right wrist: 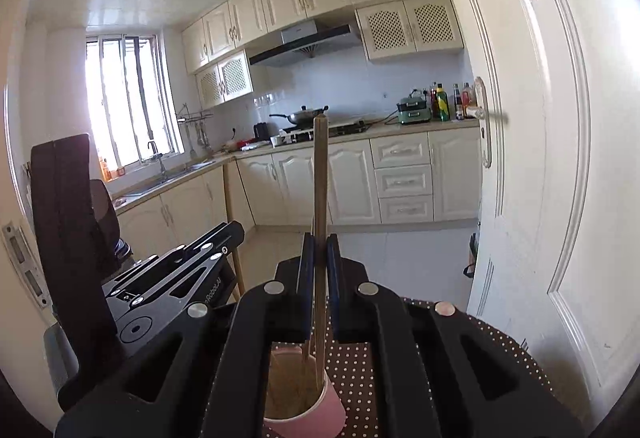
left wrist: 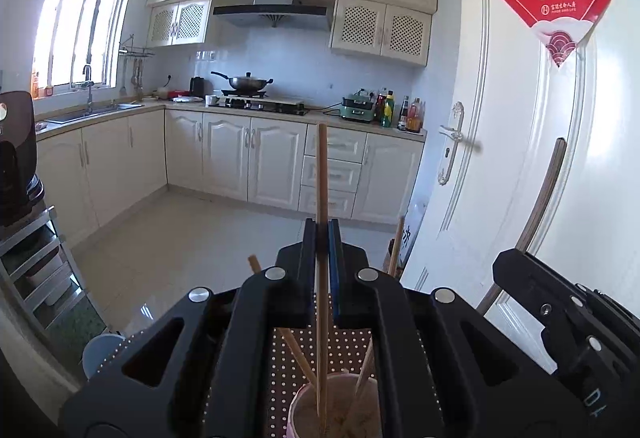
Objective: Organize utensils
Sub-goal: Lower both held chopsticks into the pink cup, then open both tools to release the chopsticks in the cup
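My left gripper [left wrist: 322, 234] is shut on a light wooden chopstick [left wrist: 321, 174] that stands upright, its lower end inside a pink cup [left wrist: 304, 406] directly below. Other chopsticks [left wrist: 296, 354] lean in that cup. My right gripper [right wrist: 320, 246] is shut on a darker wooden chopstick [right wrist: 320, 174], also upright, its lower end in the same pink cup [right wrist: 320, 410]. The cup stands on a brown dotted cloth [right wrist: 360, 370]. The right gripper's body [left wrist: 560, 310] shows at the right of the left wrist view; the left gripper's body [right wrist: 172, 282] shows at the left of the right wrist view.
A white door [left wrist: 520, 118] with a handle [left wrist: 452, 134] stands close on the right. A dark chair back [right wrist: 64, 206] is at the left. A metal rack [left wrist: 36, 270] stands by the left wall. Kitchen counters and cabinets [left wrist: 248, 158] lie across a tiled floor.
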Action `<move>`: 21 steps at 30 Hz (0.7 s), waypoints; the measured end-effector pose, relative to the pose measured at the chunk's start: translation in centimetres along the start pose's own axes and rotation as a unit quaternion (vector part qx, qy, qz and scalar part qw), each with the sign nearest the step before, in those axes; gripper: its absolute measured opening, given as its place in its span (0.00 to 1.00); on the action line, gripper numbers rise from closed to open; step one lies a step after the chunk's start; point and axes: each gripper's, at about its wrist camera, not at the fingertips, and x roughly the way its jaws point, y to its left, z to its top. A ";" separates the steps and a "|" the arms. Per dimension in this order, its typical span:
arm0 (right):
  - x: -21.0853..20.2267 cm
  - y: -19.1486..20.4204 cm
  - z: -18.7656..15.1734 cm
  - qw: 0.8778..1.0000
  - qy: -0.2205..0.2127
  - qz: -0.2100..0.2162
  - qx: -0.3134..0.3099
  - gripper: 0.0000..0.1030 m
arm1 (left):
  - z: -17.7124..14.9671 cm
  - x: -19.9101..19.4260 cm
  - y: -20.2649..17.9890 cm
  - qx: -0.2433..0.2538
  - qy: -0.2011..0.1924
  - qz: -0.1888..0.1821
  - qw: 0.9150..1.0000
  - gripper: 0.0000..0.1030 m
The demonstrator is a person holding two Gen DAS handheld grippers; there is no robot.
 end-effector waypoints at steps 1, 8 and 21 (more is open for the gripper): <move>0.1 0.0 -0.3 1.000 0.007 -0.001 0.001 0.05 | -0.3 -0.1 0.1 0.000 -0.001 -0.001 1.000 0.06; 0.8 0.5 -2.1 0.999 0.046 0.001 0.002 0.05 | -2.3 0.0 0.6 0.004 0.016 0.001 1.000 0.06; 0.5 1.0 -2.9 0.998 0.066 -0.003 -0.005 0.19 | -3.4 -1.1 0.8 0.022 0.034 -0.001 0.999 0.10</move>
